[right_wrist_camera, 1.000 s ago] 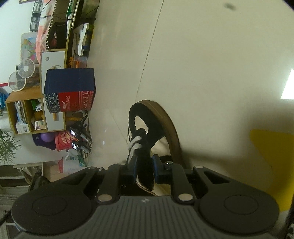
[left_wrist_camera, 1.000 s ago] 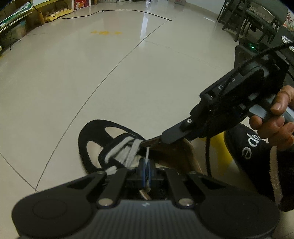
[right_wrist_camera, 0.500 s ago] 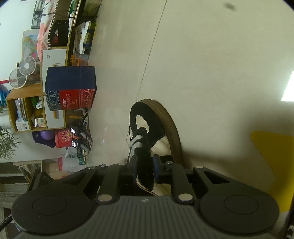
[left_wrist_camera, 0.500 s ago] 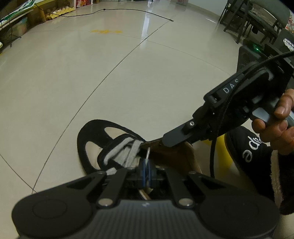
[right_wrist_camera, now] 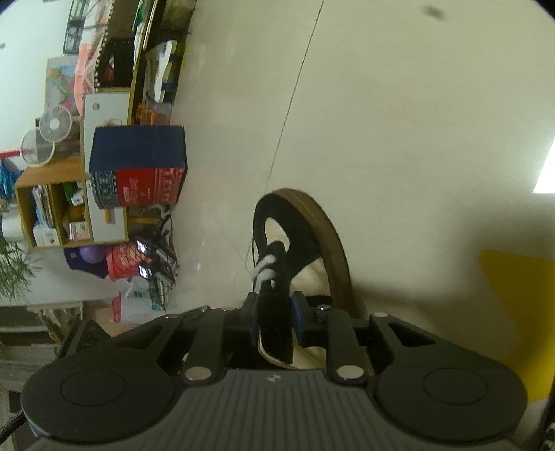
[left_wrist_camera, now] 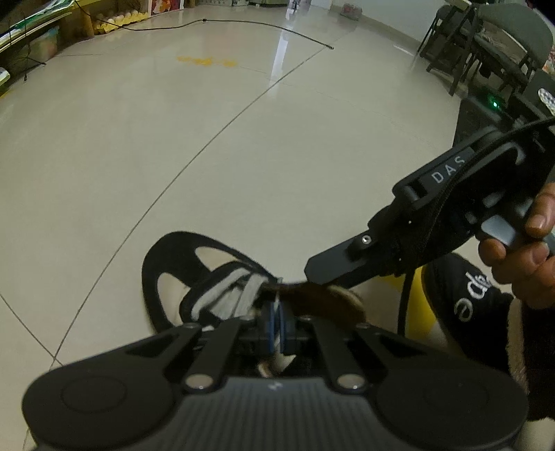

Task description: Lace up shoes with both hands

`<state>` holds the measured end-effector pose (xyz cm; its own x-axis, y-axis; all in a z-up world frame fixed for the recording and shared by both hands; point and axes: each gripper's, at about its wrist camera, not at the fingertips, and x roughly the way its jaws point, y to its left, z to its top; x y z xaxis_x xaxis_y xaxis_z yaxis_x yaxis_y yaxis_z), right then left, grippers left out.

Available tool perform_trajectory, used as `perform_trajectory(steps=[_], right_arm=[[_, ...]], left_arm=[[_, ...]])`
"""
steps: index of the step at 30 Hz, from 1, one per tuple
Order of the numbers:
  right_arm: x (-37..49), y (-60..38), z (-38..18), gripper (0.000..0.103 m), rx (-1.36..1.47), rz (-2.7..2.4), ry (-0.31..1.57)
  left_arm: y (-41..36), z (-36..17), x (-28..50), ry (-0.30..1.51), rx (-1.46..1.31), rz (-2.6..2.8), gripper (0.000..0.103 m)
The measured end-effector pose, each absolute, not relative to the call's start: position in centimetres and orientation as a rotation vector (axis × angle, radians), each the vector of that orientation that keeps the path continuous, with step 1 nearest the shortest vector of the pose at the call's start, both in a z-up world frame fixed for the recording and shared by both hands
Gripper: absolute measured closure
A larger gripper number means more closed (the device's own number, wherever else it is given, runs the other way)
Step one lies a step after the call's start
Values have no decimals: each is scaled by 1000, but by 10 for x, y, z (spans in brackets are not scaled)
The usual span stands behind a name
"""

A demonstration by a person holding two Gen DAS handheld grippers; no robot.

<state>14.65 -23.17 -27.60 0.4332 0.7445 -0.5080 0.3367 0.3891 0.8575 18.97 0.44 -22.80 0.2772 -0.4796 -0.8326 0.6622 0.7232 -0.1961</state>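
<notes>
Left wrist view: the left gripper point(left_wrist_camera: 276, 328) has its blue pads pressed together on a thin white lace end point(left_wrist_camera: 276, 305), directly over the shoe point(left_wrist_camera: 208, 277), which lies on the pale tiled floor point(left_wrist_camera: 208, 138). White lacing point(left_wrist_camera: 236, 295) already crosses the black eyelet strip. Just beyond, the right gripper point(left_wrist_camera: 312, 274) reaches in from the right edge, its black finger tip at the shoe's brown collar, held by a hand point(left_wrist_camera: 520, 256) whose fingers wrap the trigger. A black slipper with white lettering point(left_wrist_camera: 468, 298) rests behind it on a yellow floor mark. Farther off, a grout line runs across the floor, a black cable point(left_wrist_camera: 260, 26) trails near the far wall, and dark chairs point(left_wrist_camera: 485, 41) stand at the upper right.

Right wrist view: the right gripper point(right_wrist_camera: 274, 321) has its jaws opening, the black tongue of the shoe point(right_wrist_camera: 301, 243) between the blue pads with a gap showing on the right side. The brown sole rim arcs beyond. Farther back sit a blue-and-red box point(right_wrist_camera: 138, 170), wooden shelves point(right_wrist_camera: 45, 208) and two small fans point(right_wrist_camera: 45, 135).
</notes>
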Motion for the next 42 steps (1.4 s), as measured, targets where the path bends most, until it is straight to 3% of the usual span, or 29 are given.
perform_trajectory(steps=[8,19,21,24,31,42], right_arm=[[151,-240,-280,79,1231,302,1124],[165,-210,-271,79,1053,356,1126],[167,-206,-270,89,1012,356,1119],[167,-203,-268,97,956,358,1101],[166,-193,-245,99,746,354,1019],[167,-200,-239,99,563,260,961]], left_arm=[[3,-230,191,1021,211,-779,100],[2,-230,190,1011,224,-772,100],[3,-230,189,1006,230,-768,99],[3,-230,188,999,239,-753,93],[7,-217,173,932,279,-731,69],[26,-218,167,965,277,-636,65]])
